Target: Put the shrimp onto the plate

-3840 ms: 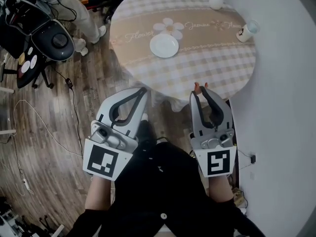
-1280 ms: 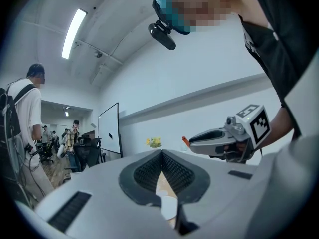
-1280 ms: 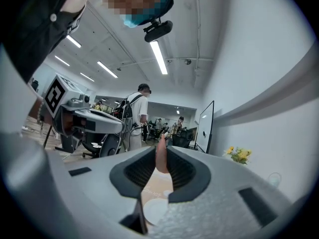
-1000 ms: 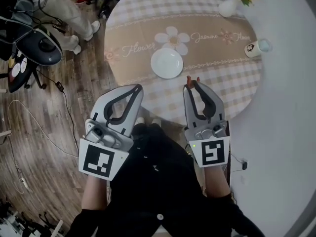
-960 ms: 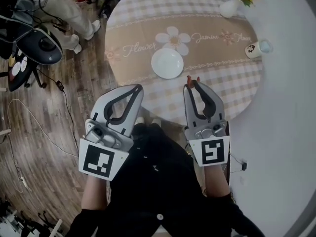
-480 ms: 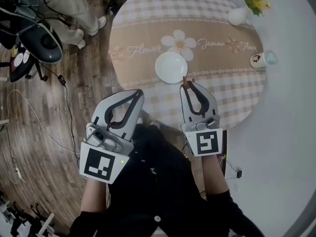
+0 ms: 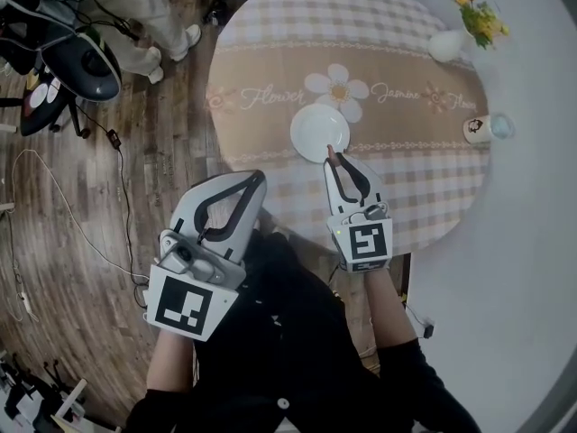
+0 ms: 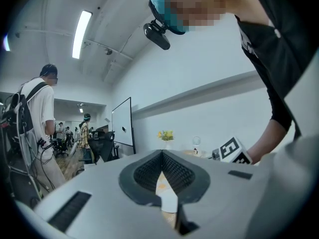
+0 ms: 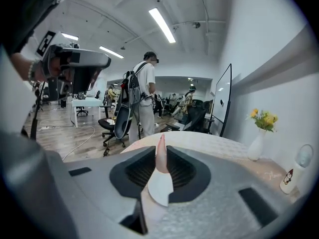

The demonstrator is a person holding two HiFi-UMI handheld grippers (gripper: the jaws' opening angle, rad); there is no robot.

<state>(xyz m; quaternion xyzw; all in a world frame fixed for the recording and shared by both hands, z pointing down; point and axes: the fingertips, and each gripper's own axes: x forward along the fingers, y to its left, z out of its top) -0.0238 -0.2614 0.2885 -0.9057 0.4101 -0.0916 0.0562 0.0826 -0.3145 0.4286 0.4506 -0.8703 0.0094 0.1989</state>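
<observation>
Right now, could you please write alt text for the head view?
From above, the right gripper holds a pink shrimp in its fingers at the near rim of an empty white plate on a round, checked-cloth table. The left gripper, shut and empty, hangs near the table's edge.

You have open table (image 7: pixel 270 66) all round the plate (image 7: pixel 315 132); the vase (image 7: pixel 448 45) and the cup (image 7: pixel 476 129) stand far off to the side.

Plate (image 7: pixel 319 133): white, glossy, smooth. Tablecloth (image 7: pixel 424 179) under plate: matt checked cloth. Floor (image 7: pixel 171 152) left of plate: wood boards. My left gripper (image 7: pixel 257 177), right gripper (image 7: pixel 331 153): matt grey plastic, ribbed black pads (image 9: pixel 138 171). Shrimp (image 9: pixel 160 156): smooth pink.
</observation>
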